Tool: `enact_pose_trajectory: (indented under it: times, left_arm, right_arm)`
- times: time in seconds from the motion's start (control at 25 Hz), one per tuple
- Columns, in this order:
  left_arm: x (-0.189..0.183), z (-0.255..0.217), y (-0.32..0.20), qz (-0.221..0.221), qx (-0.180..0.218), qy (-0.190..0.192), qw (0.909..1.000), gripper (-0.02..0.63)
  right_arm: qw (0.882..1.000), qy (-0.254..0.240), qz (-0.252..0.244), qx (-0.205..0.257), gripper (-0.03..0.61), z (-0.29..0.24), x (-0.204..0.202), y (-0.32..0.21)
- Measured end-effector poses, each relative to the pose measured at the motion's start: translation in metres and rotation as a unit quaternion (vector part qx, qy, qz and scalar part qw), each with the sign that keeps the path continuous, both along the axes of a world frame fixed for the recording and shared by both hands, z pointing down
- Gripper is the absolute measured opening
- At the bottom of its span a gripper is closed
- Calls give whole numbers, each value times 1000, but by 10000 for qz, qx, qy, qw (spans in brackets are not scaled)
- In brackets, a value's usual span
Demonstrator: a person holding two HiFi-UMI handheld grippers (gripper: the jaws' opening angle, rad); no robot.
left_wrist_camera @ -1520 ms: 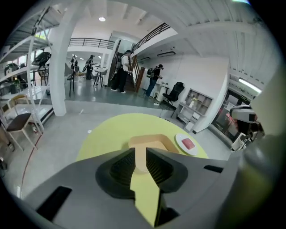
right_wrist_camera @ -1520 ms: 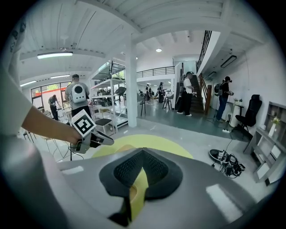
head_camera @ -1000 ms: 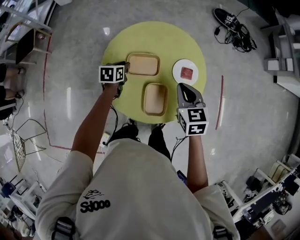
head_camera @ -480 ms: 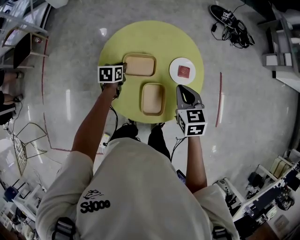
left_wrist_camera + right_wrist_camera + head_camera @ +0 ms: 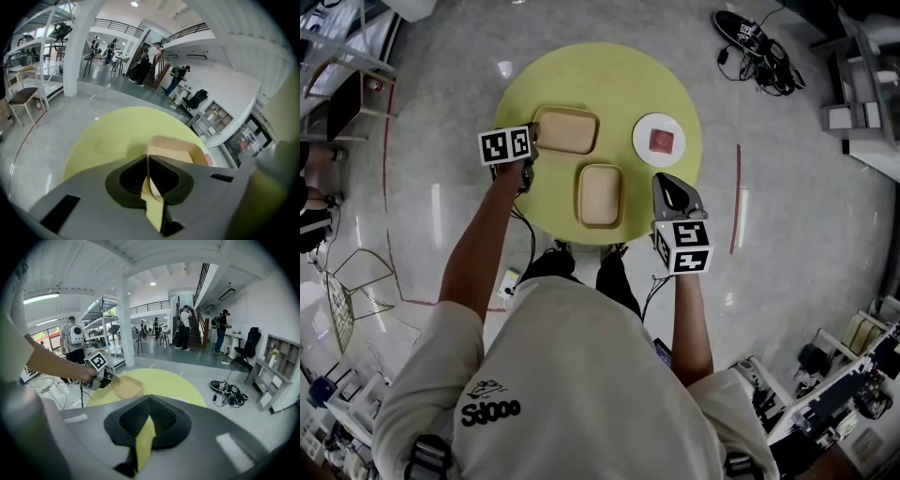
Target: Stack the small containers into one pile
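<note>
A round yellow-green counter (image 5: 609,75) carries a white plate (image 5: 659,141) with a red piece (image 5: 661,142) on it, and two tan containers that are not stacked; the far container (image 5: 565,129) lies to the left of the plate in the head view, apart from it; the near container (image 5: 600,194) lies left of the plate and closer to the person, also apart from it; the left hand-held gripper (image 5: 532,142) is further left of the plate, at the far container's left edge; its jaws have just been closing and now pinch that container's thin rim (image 5: 148,164), narrow, pads pressed on both sides of the wall; the right hand-held gripper (image 5: 666,180) sits just on the person's side of the plate, over the counter's edge, its jaws together at the tips with nothing between them (image 5: 149,401).
</note>
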State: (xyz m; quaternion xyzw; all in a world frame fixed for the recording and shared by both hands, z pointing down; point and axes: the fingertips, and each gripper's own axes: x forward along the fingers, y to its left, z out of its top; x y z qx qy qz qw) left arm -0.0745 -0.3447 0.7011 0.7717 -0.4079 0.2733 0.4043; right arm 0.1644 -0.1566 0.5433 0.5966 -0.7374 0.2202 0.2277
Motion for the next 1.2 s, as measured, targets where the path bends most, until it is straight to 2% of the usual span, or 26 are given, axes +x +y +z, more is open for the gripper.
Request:
enact_pose_trajectory:
  times: [0.12, 0.28, 0.44, 0.6, 0.72, 0.84, 1.08, 1.2]
  left_arm:
    - [4, -16, -2, 153, 140, 75, 9998, 21]
    - [25, -42, 10, 938, 365, 57, 9949, 21]
    - [45, -62, 31, 1700, 465, 134, 9843, 21]
    - [58, -78, 54, 2238, 492, 289, 9730, 21]
    - [66, -86, 70, 2709, 511, 253, 9609, 21]
    - [78, -89, 91, 3342, 441, 175, 9413, 21]
    - [104, -94, 124, 4700, 613, -372, 8797, 21]
    - [113, -93, 132, 5075, 649, -444, 8580, 21]
  right_arm:
    - [10000, -2, -6, 32, 10, -3, 2, 4]
    - [9999, -3, -45, 108, 9, -10, 5, 10]
    - [9997, 9, -111, 208, 9, -17, 7, 14]
    - [9995, 22, -171, 274, 9, -22, 7, 23]
    - [9992, 80, -237, 326, 9, -28, 7, 31]
    - [9991, 99, -226, 346, 10, -30, 10, 40]
    - [9994, 63, -122, 314, 9, -29, 11, 57]
    - [9996, 66, -97, 267, 9, -27, 7, 67]
